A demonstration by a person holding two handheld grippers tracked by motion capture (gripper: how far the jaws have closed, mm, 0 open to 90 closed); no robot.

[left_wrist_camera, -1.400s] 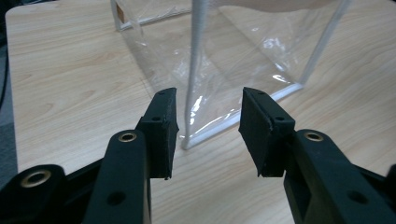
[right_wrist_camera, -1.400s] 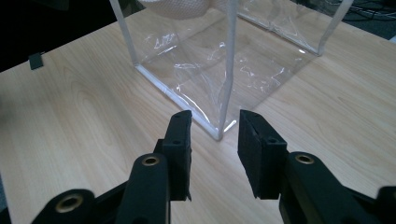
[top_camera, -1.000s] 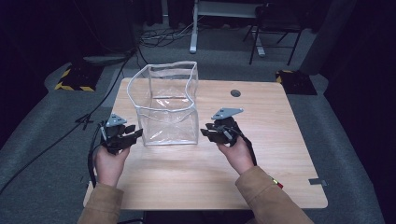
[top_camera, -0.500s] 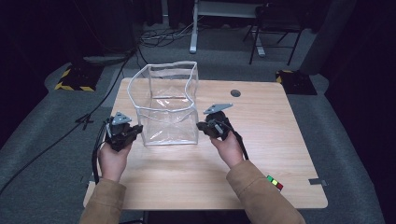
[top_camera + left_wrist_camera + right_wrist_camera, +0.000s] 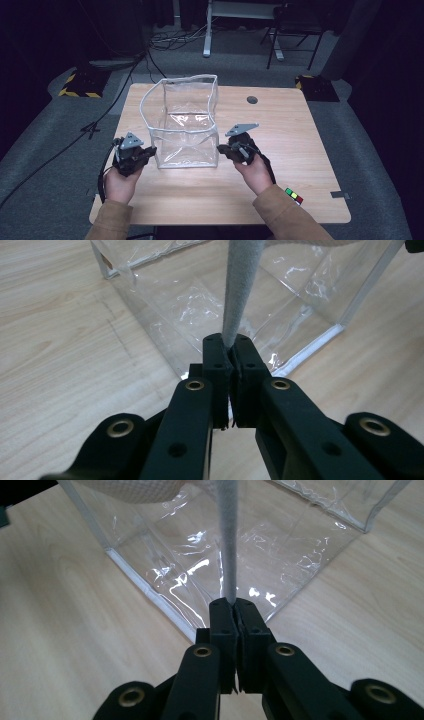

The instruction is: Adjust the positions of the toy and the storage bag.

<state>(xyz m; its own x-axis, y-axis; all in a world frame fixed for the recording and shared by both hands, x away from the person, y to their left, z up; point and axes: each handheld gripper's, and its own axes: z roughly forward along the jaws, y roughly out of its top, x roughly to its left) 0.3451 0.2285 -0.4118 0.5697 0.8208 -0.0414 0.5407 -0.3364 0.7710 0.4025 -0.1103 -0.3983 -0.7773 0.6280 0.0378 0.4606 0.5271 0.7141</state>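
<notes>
Clear bag point(image 5: 186, 125) | left gripper point(image 5: 228, 357), right gripper point(image 5: 234, 611) fingers clamp corner seams

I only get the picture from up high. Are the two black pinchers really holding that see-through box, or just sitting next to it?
Observer: Holding it. In the left gripper view, the left gripper has its jaws pressed shut on a grey edge strip at a corner of the clear box.
Operator: And the other one?
Observer: Same thing. In the right gripper view, the right gripper is shut on a grey strip at its own corner.
Operator: Is anything inside the box?
Observer: The wooden table shows straight through the clear walls. I see nothing lying in the parts that show.
</notes>
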